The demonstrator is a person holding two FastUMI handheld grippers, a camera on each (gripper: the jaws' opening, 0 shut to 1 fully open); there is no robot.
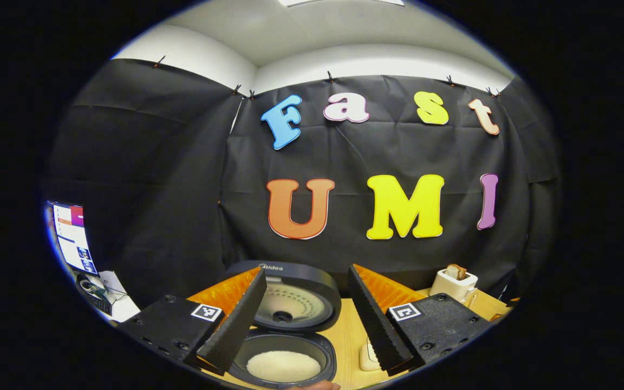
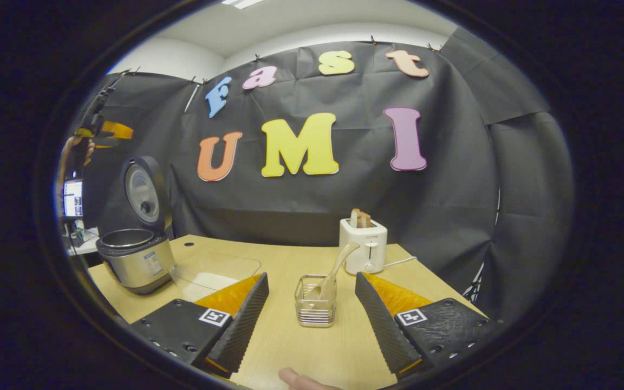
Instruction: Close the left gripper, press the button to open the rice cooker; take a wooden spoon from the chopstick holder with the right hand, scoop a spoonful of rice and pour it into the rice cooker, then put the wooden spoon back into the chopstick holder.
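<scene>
Hovering left gripper spread above lidless-open rice cooker | my right gripper gaped, squared on wooden spoon in chopstick holder mid-table for the grab.

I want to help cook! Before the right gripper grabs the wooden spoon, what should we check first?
1. Rice cooker lid up: ok, it stands open.
2. Wooden spoon in the chopstick holder, handle sticking out: ok.
3. Right gripper open wide enough: ok, jaws apart.
4. Holder lined up between its jaws: ok, straight ahead, not yet reached.
5. Left gripper out of the way: ok, it hangs over the cooker.
6. Where to scoop rice from: cannot tell; the rice seen lies already in the cooker pot.
</scene>
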